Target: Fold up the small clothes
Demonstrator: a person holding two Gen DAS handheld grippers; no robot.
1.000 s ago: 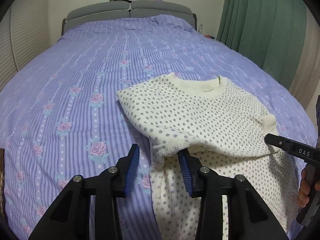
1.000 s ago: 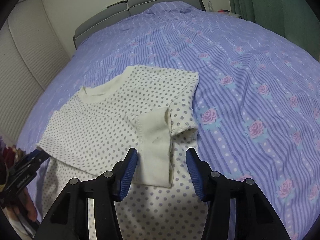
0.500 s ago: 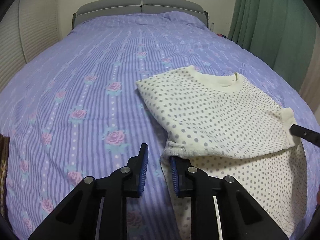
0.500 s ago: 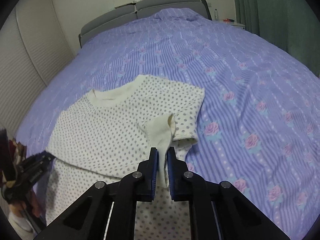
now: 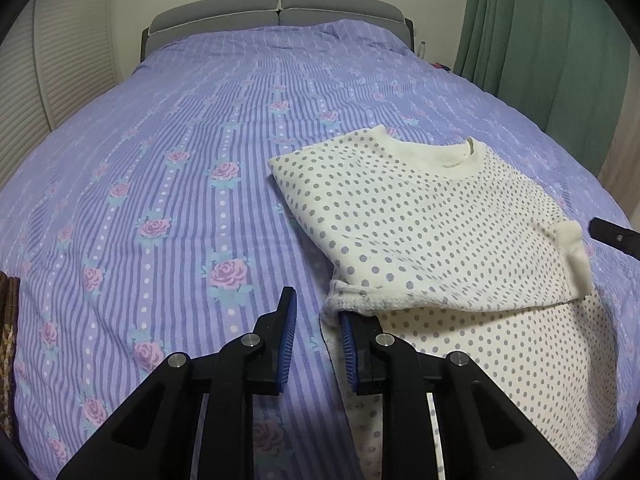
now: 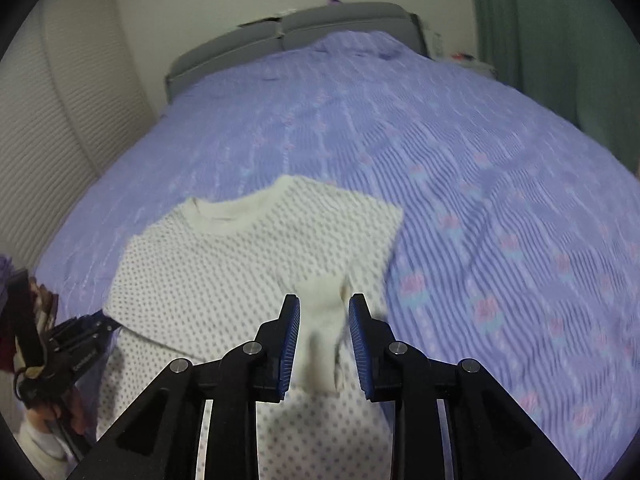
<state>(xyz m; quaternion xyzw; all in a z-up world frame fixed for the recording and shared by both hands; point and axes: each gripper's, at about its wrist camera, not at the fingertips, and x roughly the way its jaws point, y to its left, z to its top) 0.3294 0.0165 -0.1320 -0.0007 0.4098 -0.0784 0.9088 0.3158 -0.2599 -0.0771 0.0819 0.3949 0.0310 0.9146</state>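
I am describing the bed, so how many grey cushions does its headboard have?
2: the left cushion and the right cushion, touching side by side at the head of the bed. None seems hidden.

Matt dotted knit shirt (image 5: 432,216)

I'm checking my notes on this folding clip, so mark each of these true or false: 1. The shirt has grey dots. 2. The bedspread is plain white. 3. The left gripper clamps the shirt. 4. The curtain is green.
1. True: the shirt is cream with grey dots.
2. False: the bedspread is purple, striped, with roses.
3. False: the left gripper has bare bedspread between its pads; the shirt's edge lies over its right finger.
4. True: the curtain is green.
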